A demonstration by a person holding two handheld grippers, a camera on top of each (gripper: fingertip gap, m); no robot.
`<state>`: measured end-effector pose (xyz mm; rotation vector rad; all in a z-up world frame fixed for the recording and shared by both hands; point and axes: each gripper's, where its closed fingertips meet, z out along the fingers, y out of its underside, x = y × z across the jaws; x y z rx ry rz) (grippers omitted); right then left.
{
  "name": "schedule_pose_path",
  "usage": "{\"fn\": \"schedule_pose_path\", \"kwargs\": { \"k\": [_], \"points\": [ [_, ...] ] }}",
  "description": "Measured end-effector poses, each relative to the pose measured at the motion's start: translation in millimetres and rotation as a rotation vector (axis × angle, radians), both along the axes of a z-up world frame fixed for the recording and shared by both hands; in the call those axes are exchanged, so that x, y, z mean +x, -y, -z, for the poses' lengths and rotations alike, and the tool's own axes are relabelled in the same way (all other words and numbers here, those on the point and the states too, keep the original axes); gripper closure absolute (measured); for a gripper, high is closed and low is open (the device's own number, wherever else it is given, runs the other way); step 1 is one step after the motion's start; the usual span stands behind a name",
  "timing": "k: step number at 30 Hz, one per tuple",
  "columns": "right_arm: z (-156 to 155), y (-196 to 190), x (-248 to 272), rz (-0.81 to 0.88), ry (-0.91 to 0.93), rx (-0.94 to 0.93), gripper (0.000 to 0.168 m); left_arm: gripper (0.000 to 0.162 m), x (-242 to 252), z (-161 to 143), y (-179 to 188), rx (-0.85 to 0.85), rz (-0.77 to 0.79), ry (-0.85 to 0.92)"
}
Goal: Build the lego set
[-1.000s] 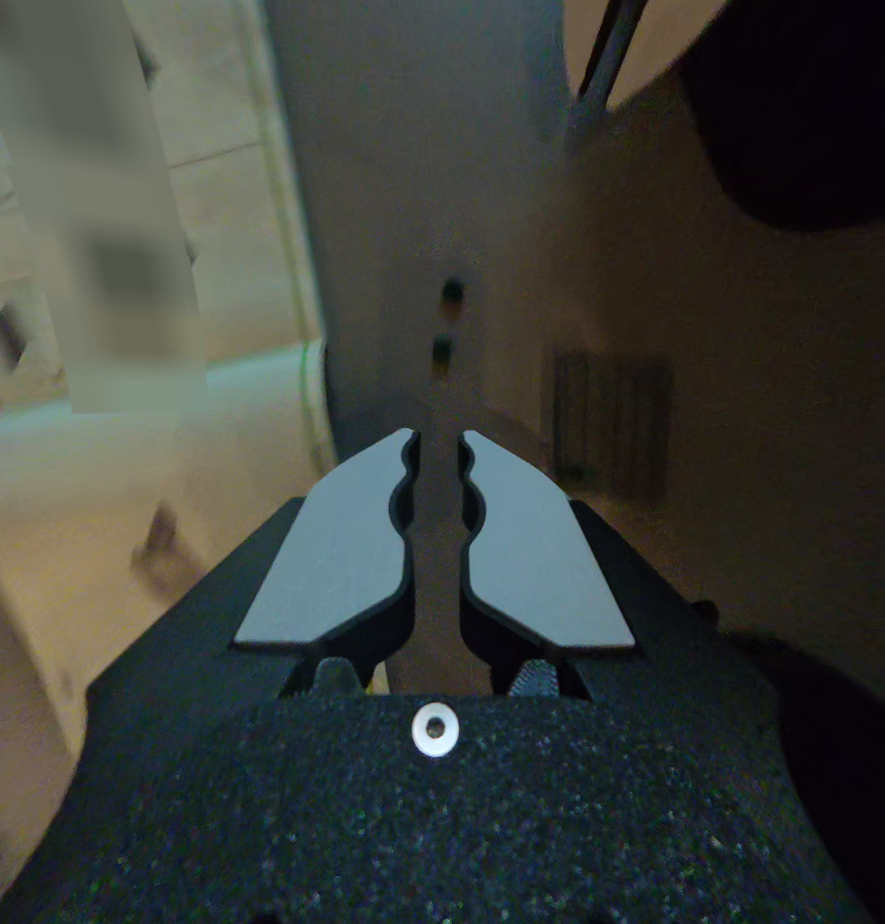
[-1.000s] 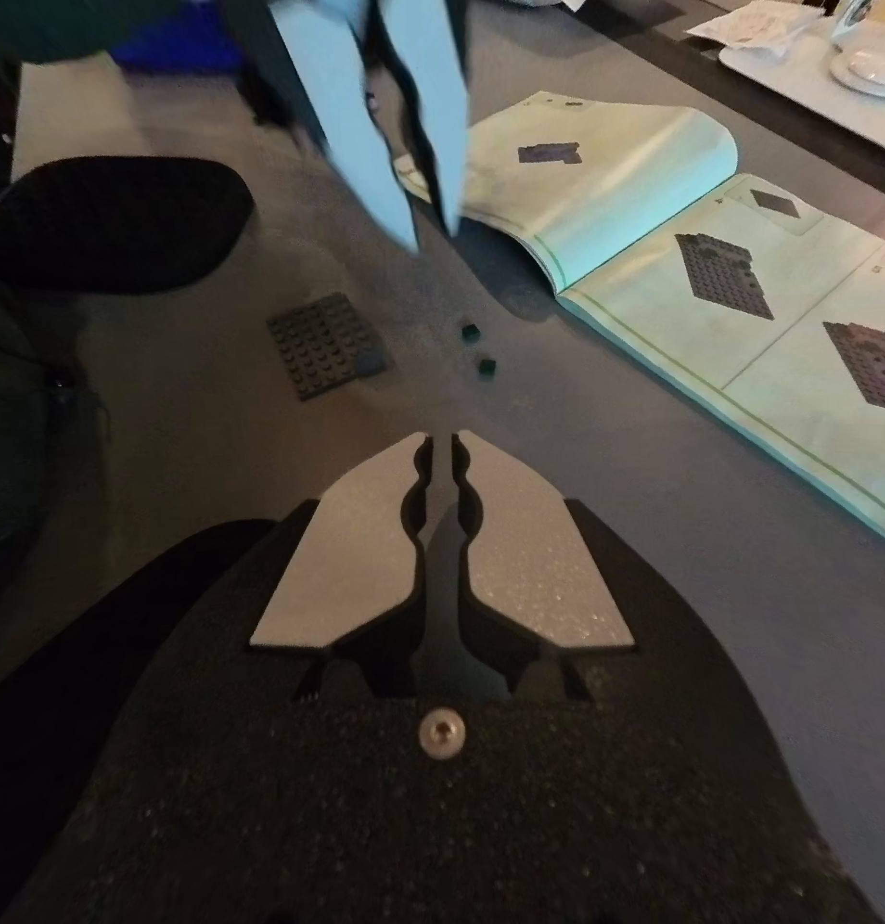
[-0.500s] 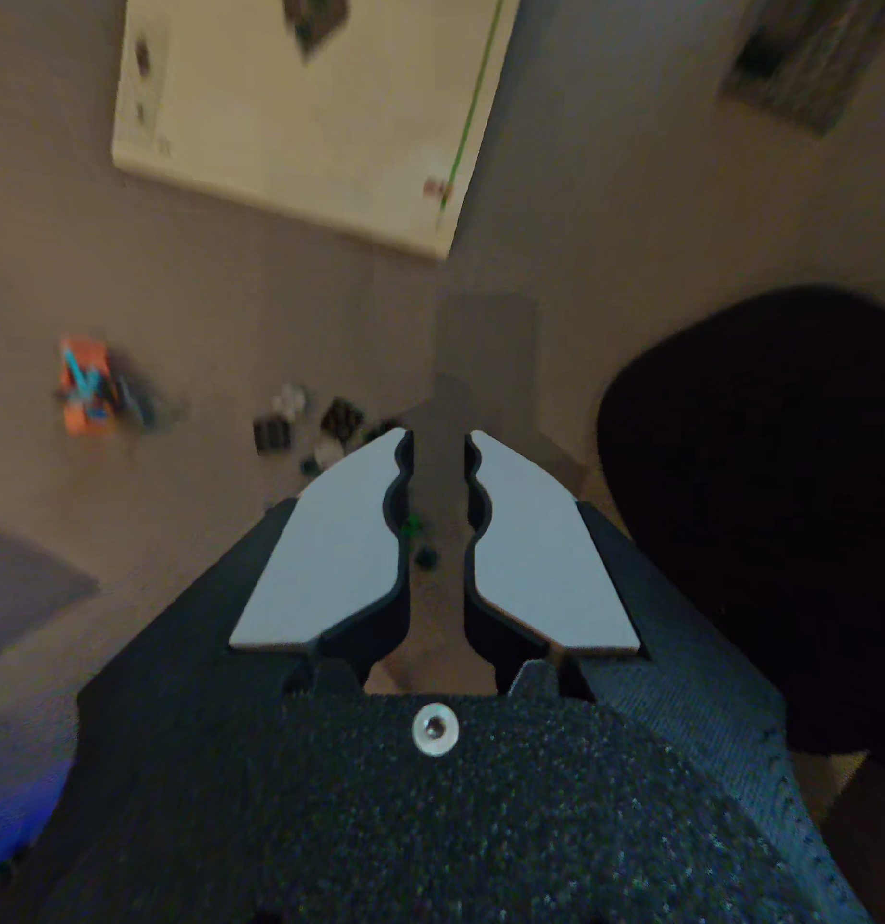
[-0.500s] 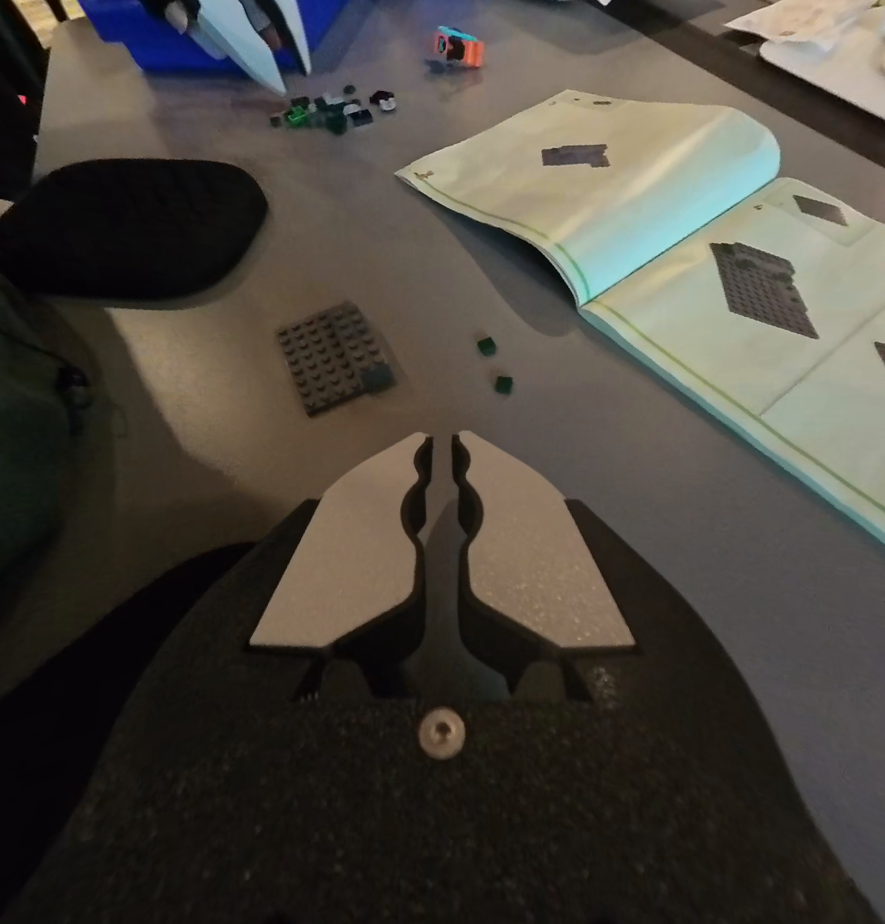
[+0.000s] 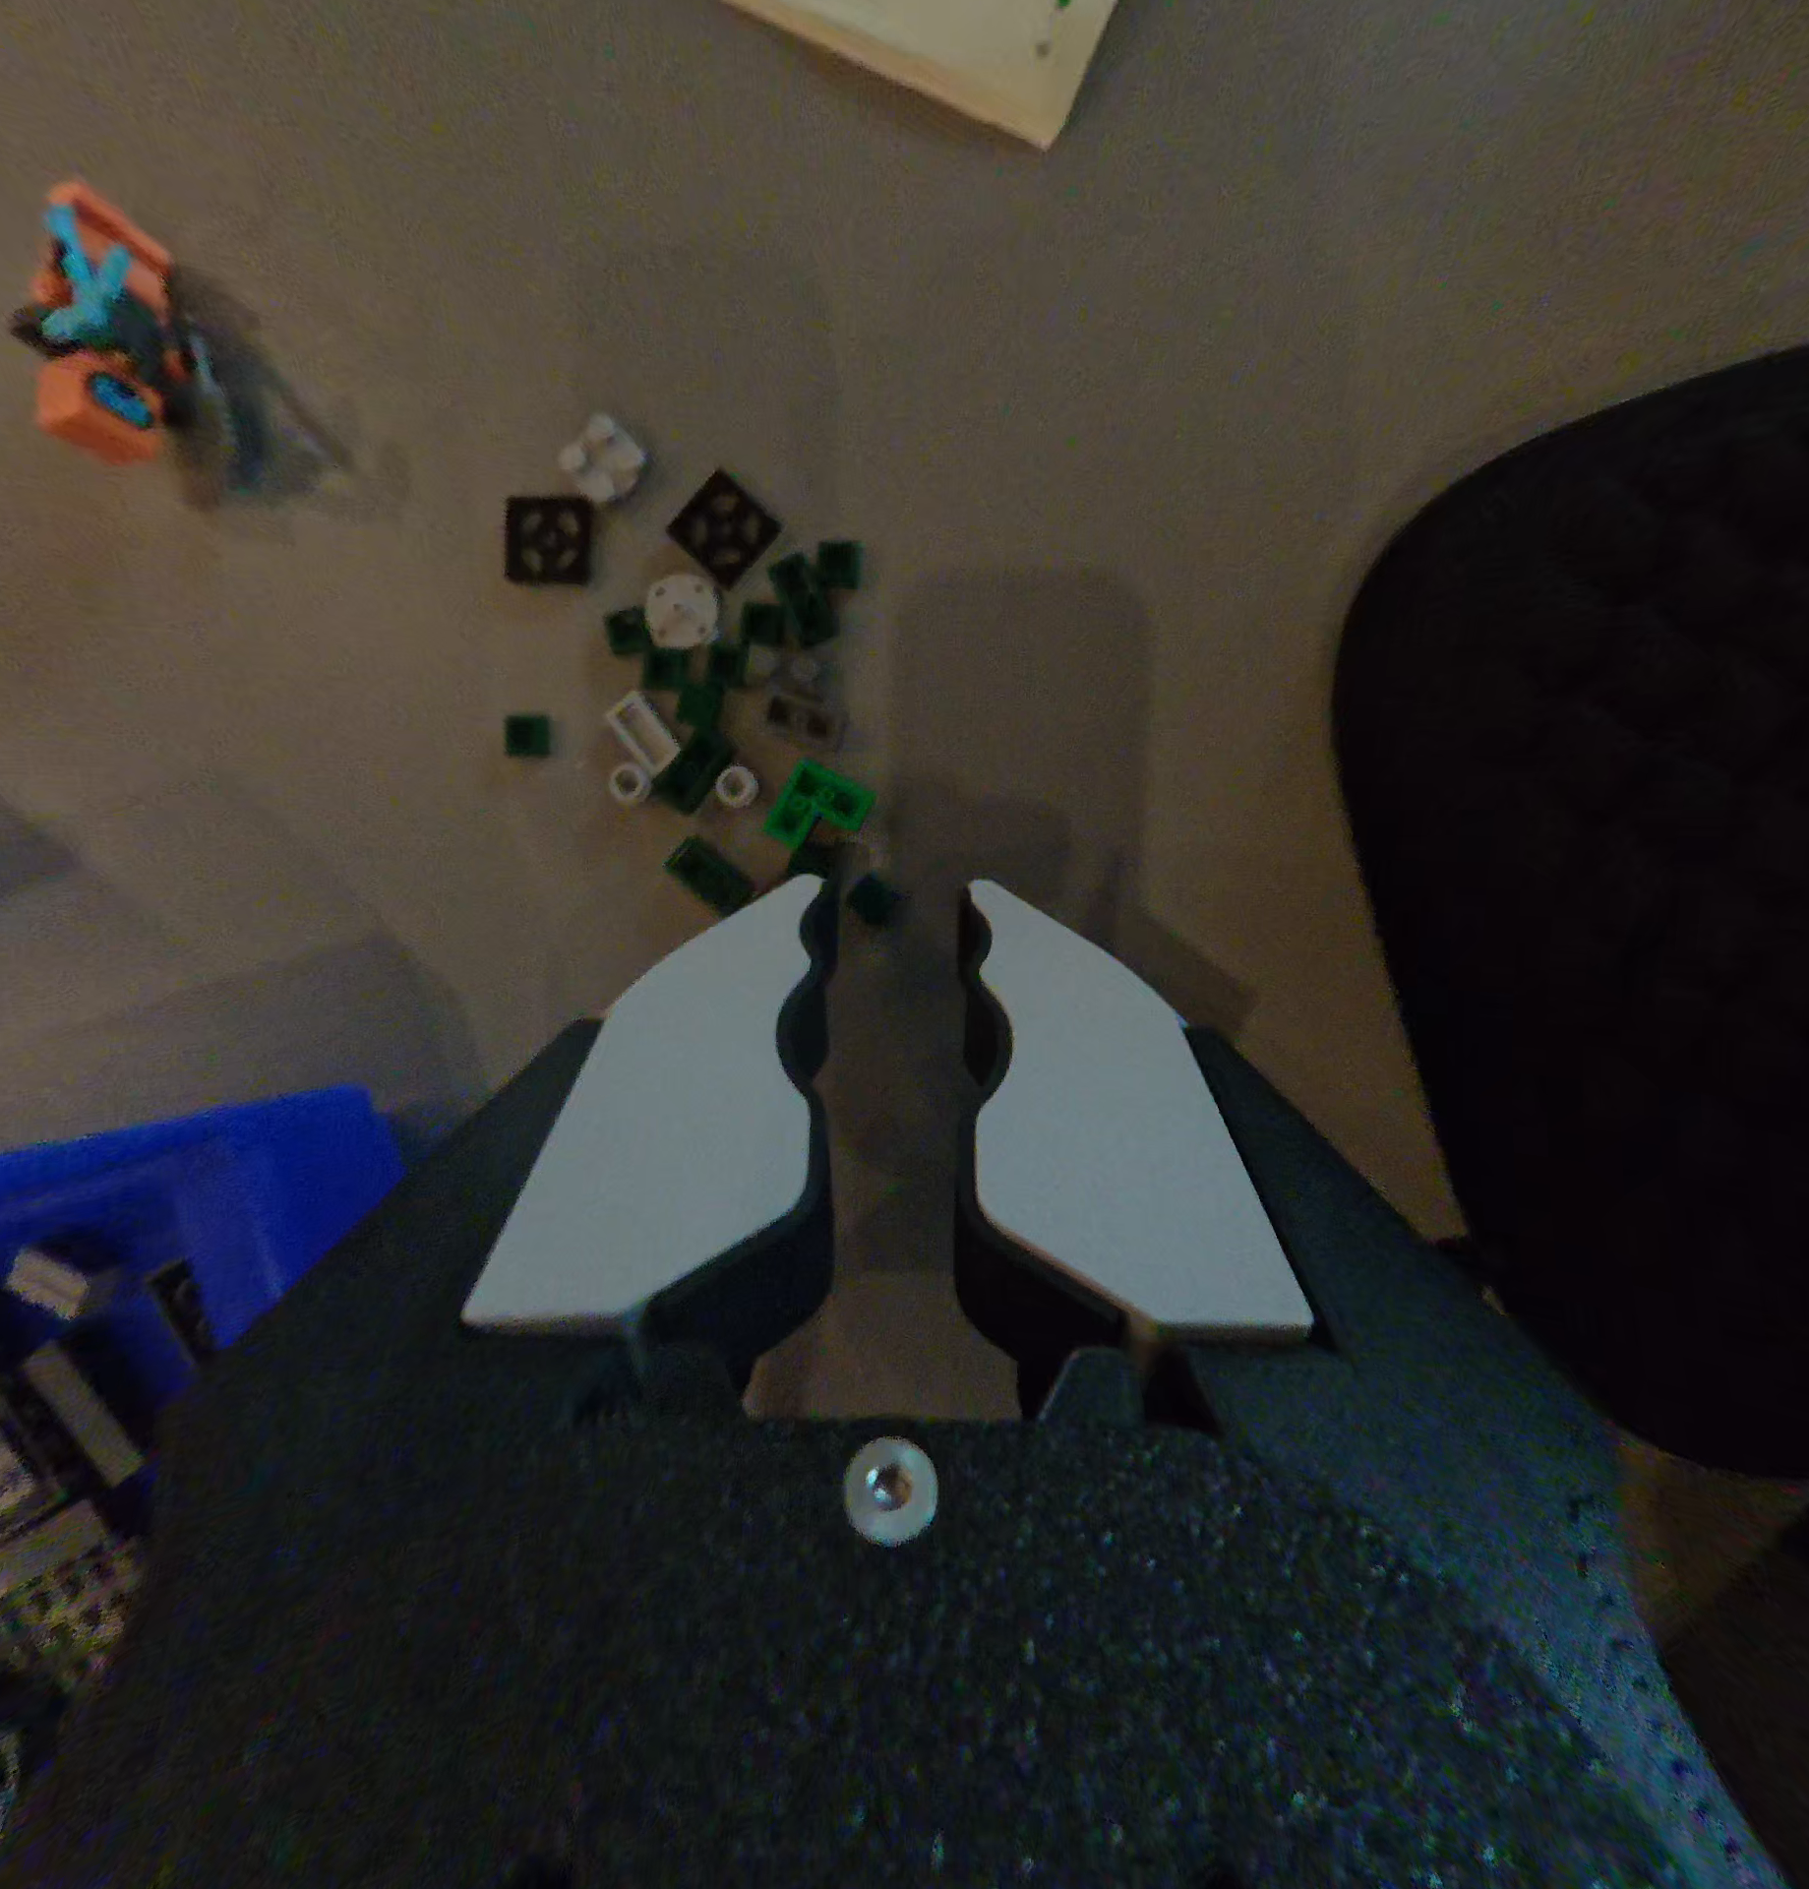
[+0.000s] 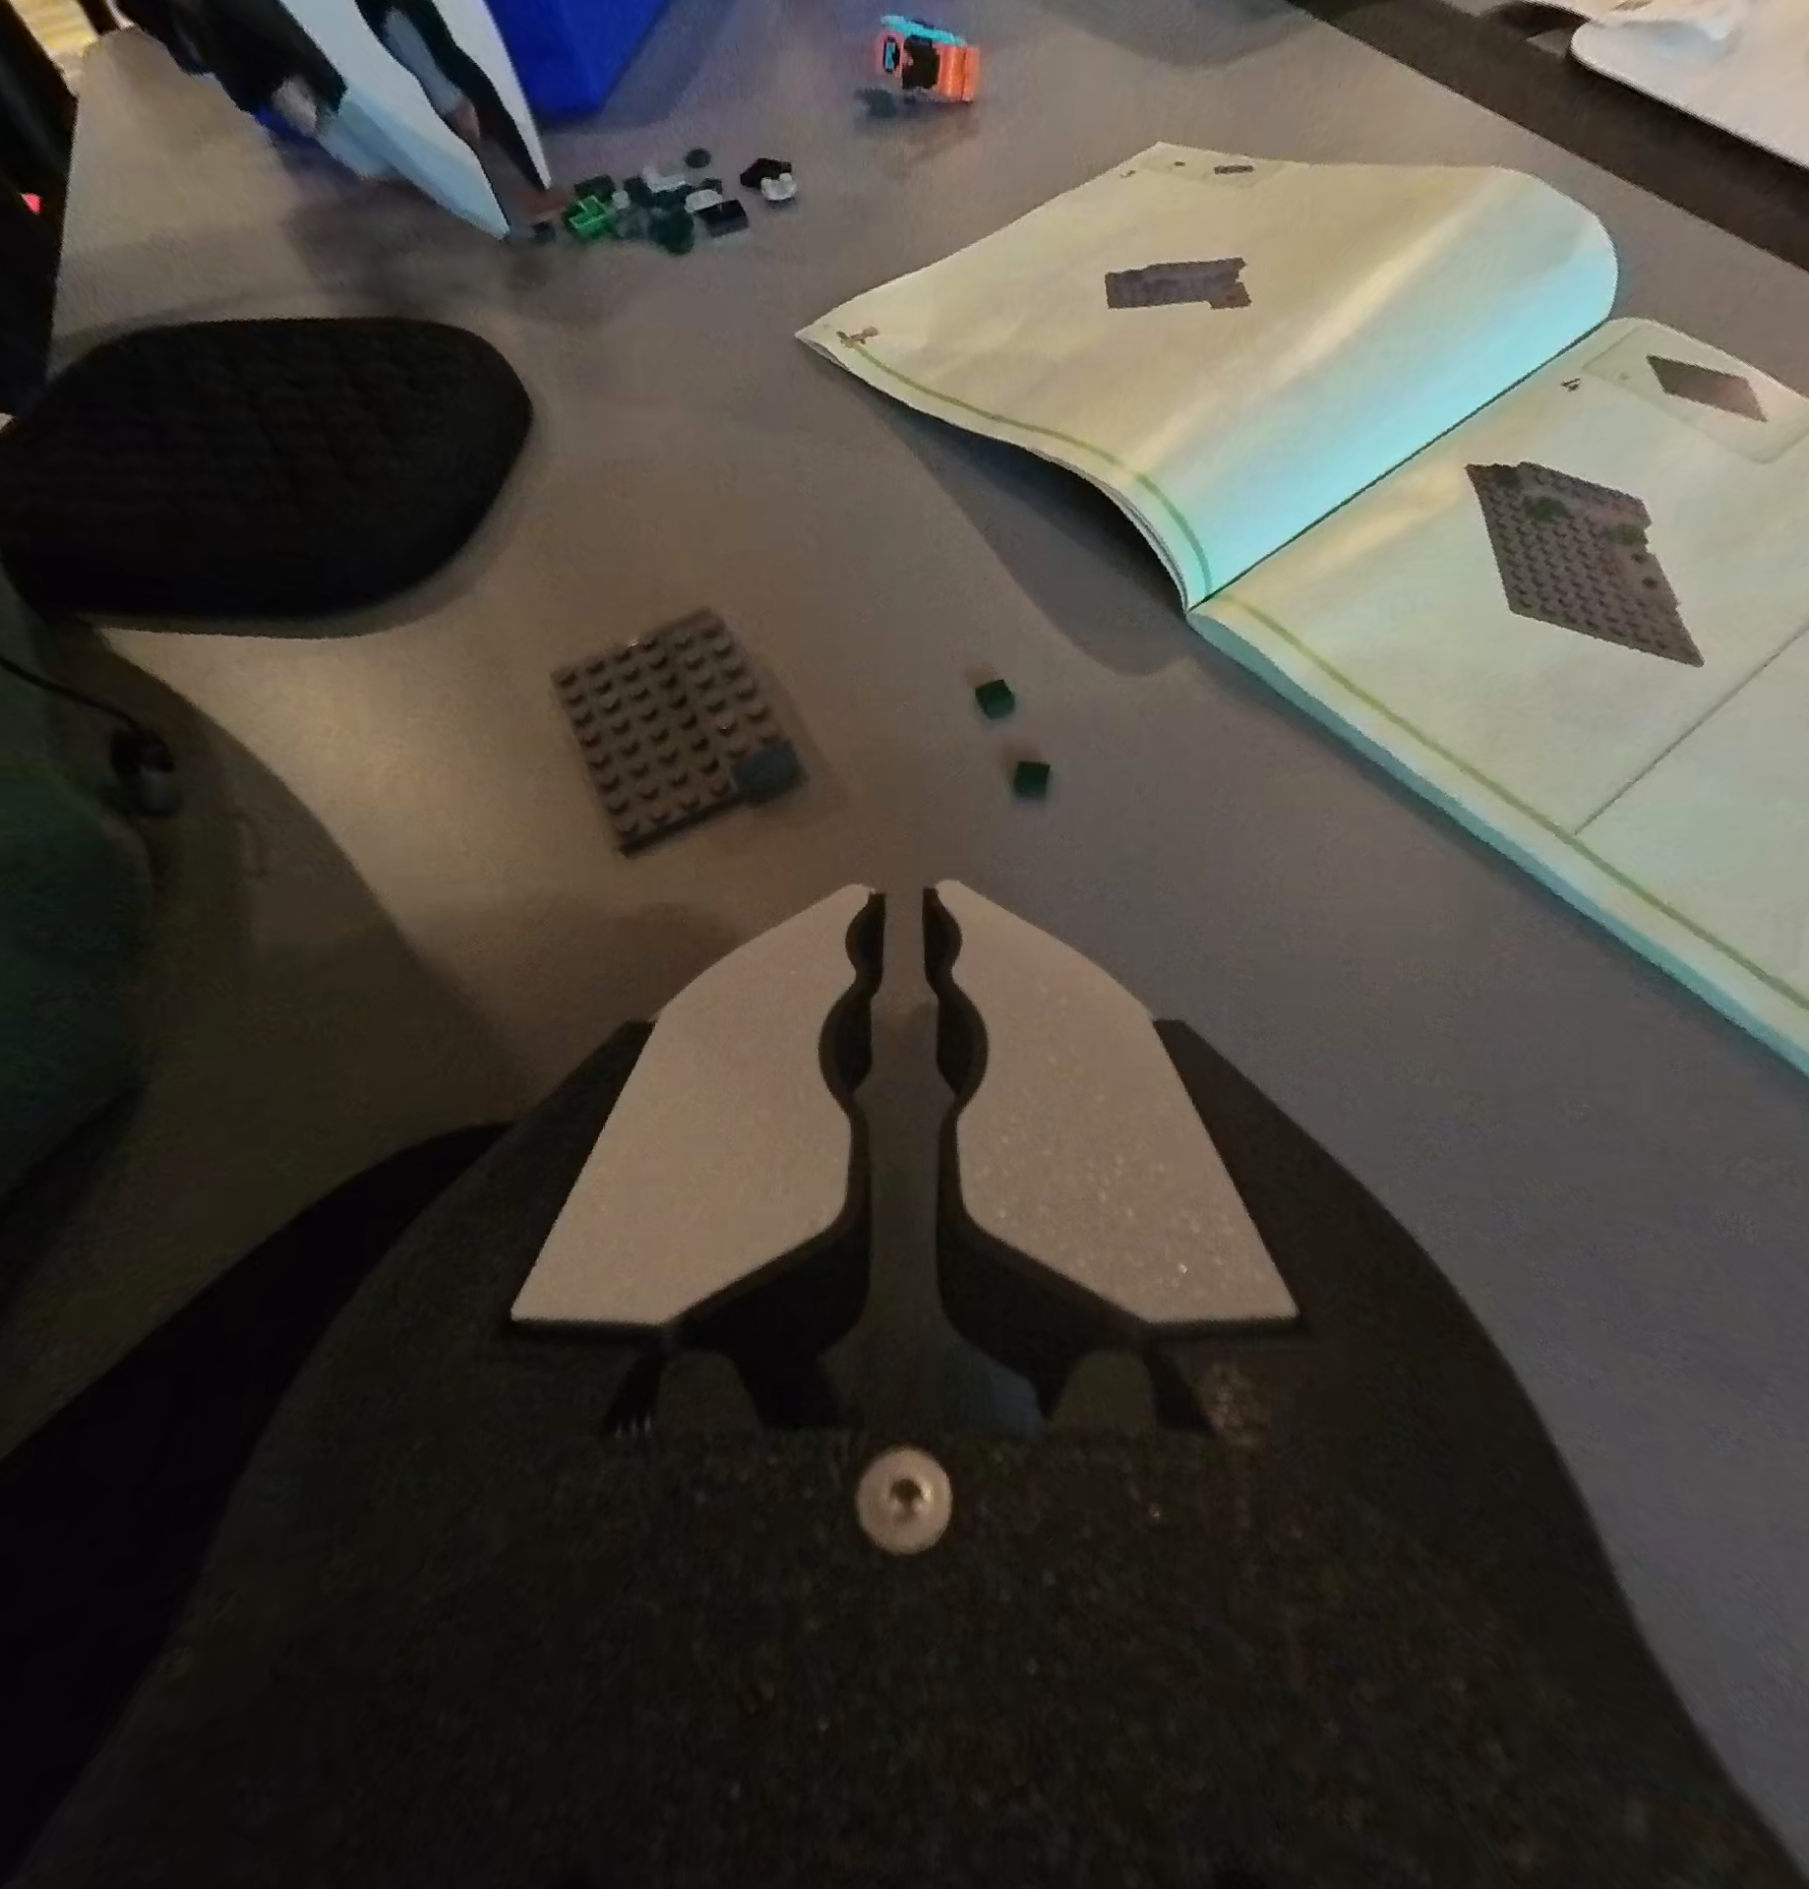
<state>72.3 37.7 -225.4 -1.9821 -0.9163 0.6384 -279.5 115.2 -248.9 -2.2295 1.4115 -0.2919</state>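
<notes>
Since the left gripper (image 5: 895, 894), jaws apart and empty, hangs over the far-left heap of small hard plastic bricks (image 5: 721, 675), I judge each light, slippery, best pinched across flat sides; right gripper (image 6: 898, 894) idles nearly closed, empty.

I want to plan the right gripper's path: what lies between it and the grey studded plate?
In the right wrist view, only bare grey table separates the right gripper from the grey plate. The two dark green pieces lie off to the side.

Surface (image 6: 1288, 1176): matt grey, smooth. Booklet (image 6: 1319, 337): glossy paper. Plate (image 6: 675, 731): studded grey plastic. Left gripper (image 5: 895, 900) body: rough, speckled black.
</notes>
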Motion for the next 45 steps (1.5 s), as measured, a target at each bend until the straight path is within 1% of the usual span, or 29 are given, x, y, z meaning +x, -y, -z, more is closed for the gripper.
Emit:
{"fn": "schedule_pose_path", "kwargs": {
  "k": [10, 14, 18, 24, 27, 30, 33, 35, 38, 41, 45],
  "points": [
    [1.7, -1.1, 0.5, 0.007, -0.003, -0.008, 0.161, 0.147, -3.1, 9.0, -5.9, -0.038, -0.058, 0.000],
    [2.3, -1.0, 1.0, 0.008, -0.009, -0.012, 0.161, 0.151, -1.5, 9.2, -3.6, -0.054, -0.034, 0.008],
    [3.3, -1.5, 0.8, 0.007, -0.008, -0.013, 0.161, 0.151, -0.6, 9.4, -3.9, -0.084, -0.039, 0.034],
    [2.4, -1.6, 1.2, 0.009, -0.012, -0.009, 0.161, 0.151, 2.6, 8.7, -3.1, -0.075, -0.011, 0.034],
    [1.5, -1.3, 1.4, 0.007, -0.011, -0.005, 0.162, 0.151, 15.5, -2.8, -0.6, -0.053, 0.019, 0.059],
    [0.6, -1.3, 1.1, 0.004, -0.015, 0.000, 0.162, 0.152, 48.9, -23.8, 1.0, -0.009, 0.099, 0.092],
    [-0.6, -1.1, 0.6, 0.000, -0.019, 0.009, 0.161, 0.152, 102.2, -38.7, 5.3, 0.027, 0.238, 0.115],
    [-2.3, -0.6, 0.6, -0.001, -0.026, 0.015, 0.161, 0.152, 141.4, -41.3, 6.9, 0.037, 0.336, 0.132],
    [-5.4, 1.4, 0.0, -0.004, -0.035, 0.023, 0.161, 0.152, 200.2, -39.9, 13.7, -0.003, 0.462, 0.181],
    [-6.9, 3.6, -0.8, -0.009, -0.035, 0.030, 0.161, 0.152, 248.4, -29.2, 16.2, -0.015, 0.563, 0.176],
    [-9.2, 4.7, -1.5, -0.012, -0.041, 0.040, 0.161, 0.152, 288.4, -8.7, 19.3, -0.059, 0.654, 0.143]
  ]
}}
